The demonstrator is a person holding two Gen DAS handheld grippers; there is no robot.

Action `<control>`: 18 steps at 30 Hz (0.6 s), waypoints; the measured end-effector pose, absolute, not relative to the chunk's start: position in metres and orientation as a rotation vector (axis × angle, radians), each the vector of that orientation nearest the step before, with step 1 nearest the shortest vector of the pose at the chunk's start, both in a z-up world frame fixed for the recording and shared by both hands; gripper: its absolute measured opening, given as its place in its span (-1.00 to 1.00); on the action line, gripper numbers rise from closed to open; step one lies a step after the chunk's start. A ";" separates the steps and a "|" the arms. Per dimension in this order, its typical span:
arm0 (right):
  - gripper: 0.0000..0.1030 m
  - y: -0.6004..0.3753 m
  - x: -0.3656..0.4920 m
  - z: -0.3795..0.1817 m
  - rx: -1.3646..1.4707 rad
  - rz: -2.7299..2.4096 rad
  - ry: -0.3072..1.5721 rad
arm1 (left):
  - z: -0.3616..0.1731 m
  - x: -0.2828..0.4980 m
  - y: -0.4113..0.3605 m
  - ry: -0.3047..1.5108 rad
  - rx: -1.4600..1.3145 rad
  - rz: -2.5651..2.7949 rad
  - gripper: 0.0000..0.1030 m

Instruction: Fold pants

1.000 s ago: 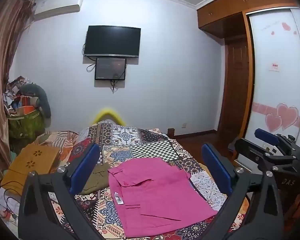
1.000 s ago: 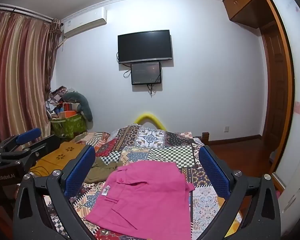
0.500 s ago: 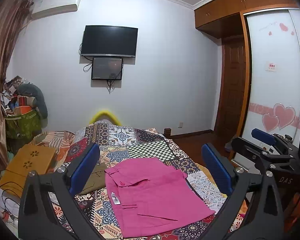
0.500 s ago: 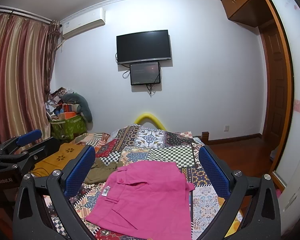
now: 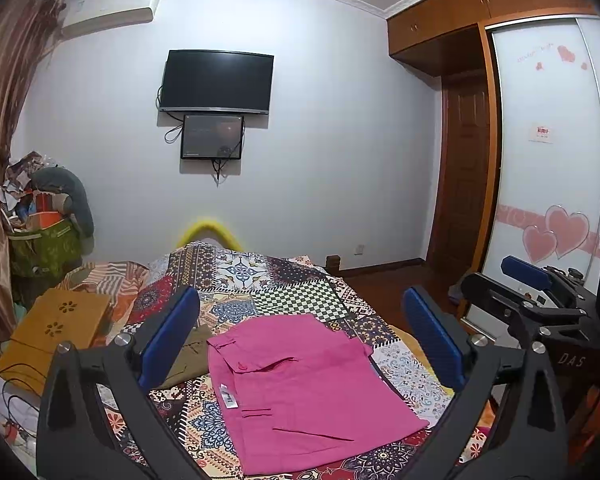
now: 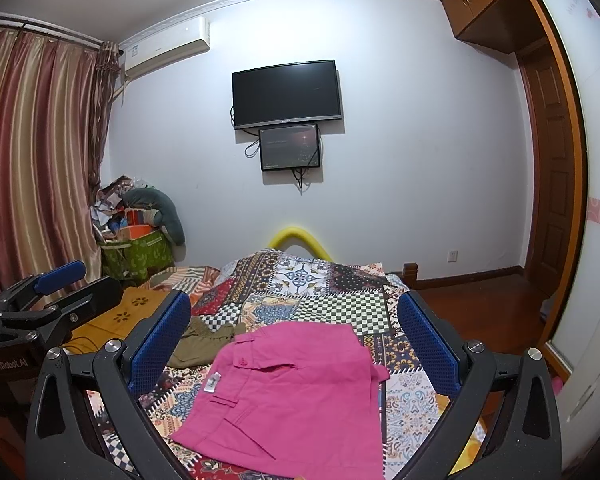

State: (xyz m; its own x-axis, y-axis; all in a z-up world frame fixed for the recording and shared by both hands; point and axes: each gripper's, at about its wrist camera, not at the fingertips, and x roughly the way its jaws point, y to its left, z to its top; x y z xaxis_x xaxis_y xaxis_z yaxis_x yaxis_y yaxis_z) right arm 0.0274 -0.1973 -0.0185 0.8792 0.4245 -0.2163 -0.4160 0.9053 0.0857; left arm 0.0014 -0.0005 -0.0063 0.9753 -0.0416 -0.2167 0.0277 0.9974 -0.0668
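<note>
Folded pink pants [image 5: 308, 392] [image 6: 292, 392] lie flat on the patchwork bedspread [image 5: 260, 280] [image 6: 320, 280], a white label showing near the waistband. My left gripper [image 5: 300, 336] hovers above and in front of them, open, with nothing between its blue pads. My right gripper [image 6: 296, 332] is likewise open and empty, held above the pants. In the left wrist view the right gripper [image 5: 540, 292] appears at the right edge; in the right wrist view the left gripper [image 6: 40, 300] shows at the left edge.
An olive-green garment [image 5: 188, 356] [image 6: 204, 340] lies left of the pants. An orange cut-out board [image 5: 56, 328] sits on the bed's left side. A cluttered green bag [image 6: 136, 252] stands by the curtain. A wardrobe [image 5: 548, 184] and wooden floor are on the right.
Both views have drifted slightly; the pants stay flat and untouched, and both grippers remain open above them.
</note>
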 end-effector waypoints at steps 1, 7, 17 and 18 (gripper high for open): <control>0.99 -0.197 0.027 -0.018 0.037 0.437 0.234 | -0.006 0.002 -0.001 0.221 -0.063 -0.037 1.00; 0.99 -0.199 0.027 -0.017 0.039 0.439 0.235 | -0.006 0.002 -0.001 0.222 -0.062 -0.039 0.99; 0.99 -0.199 0.024 -0.016 0.045 0.446 0.228 | -0.005 0.003 -0.002 0.217 -0.060 -0.046 1.00; 0.99 -0.199 0.024 -0.016 0.045 0.445 0.229 | -0.005 0.003 -0.003 0.218 -0.059 -0.047 1.00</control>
State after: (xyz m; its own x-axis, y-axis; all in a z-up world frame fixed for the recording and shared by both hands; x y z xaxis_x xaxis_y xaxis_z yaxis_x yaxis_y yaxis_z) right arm 0.0241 -0.1991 -0.0162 0.8775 0.4315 -0.2094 -0.4215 0.9021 0.0926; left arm 0.0034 -0.0025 -0.0047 0.9753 -0.0533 -0.2142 0.0405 0.9971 -0.0637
